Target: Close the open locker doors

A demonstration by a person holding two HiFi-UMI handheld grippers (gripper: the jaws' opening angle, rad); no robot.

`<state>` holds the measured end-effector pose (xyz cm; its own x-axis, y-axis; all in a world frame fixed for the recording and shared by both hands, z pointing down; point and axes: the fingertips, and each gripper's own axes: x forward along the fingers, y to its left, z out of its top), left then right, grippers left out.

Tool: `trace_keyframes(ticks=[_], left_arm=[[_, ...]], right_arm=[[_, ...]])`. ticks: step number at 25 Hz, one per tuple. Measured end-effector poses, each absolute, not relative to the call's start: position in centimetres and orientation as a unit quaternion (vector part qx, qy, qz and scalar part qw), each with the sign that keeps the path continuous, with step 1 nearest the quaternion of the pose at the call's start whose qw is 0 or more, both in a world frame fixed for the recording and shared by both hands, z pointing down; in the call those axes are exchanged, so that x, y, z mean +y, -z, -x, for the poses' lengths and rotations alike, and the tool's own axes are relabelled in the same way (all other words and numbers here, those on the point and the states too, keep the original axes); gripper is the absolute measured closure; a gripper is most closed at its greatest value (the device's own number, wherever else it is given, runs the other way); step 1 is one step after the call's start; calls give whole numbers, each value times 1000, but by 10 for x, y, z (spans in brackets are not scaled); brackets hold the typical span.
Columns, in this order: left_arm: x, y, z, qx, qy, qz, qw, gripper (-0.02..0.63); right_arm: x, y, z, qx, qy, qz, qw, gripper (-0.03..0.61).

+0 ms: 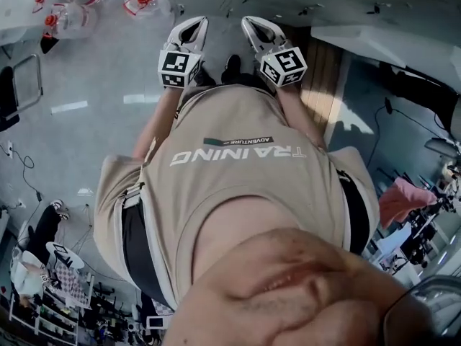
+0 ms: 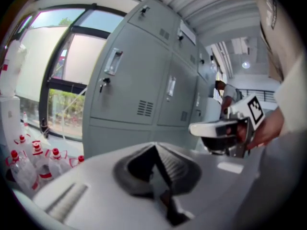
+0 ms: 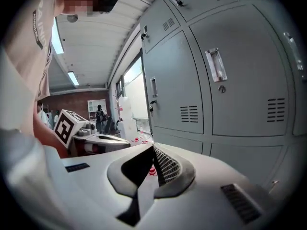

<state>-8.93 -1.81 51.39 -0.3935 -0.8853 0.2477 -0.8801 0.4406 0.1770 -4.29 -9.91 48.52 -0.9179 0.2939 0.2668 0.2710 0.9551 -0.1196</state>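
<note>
Left tool point(image 2: 155, 145) views seemingly closed lockers point(image 2: 139, 75); head view doesn't.

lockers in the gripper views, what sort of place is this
Probably a locker area beside a workshop or lab. Grey metal lockers stand in a row, red-capped bottles sit by a big window, and the head view shows cluttered benches.

Bright daylight from the window point(image 2: 43, 61) — blown out. Ceiling strip lights point(image 3: 73, 78) glare, locker doors point(image 3: 240, 80) evenly lit, soft shadows. Heavy fisheye bending, black corners — nearest foreground blurred in every view.
</note>
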Motion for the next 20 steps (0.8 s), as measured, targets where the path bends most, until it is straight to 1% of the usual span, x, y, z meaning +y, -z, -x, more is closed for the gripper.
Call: trace_keyframes(ticks=[3,7,11,16,20], left_arm=[[-9,-491,92,-848,18,-513,132,614],[-3,-455,89,-862,22,-496,101,614],[-9,-427,89,-870,-3,-488,68,614],[-32,-402,89,-867,-28,-497,33,614],[-32,-398,100,-870,-40,-490,39,614]], right_arm=[[-109,-462,46,-990,10,101,98,563],[-109,-438,33,-991,45,112,64,563],[-115,-432,26,-989,20,136,53,563],[-142,-424,21,-991,3,132,38,563],[-151,-412,25,-991,7,130,30,563]])
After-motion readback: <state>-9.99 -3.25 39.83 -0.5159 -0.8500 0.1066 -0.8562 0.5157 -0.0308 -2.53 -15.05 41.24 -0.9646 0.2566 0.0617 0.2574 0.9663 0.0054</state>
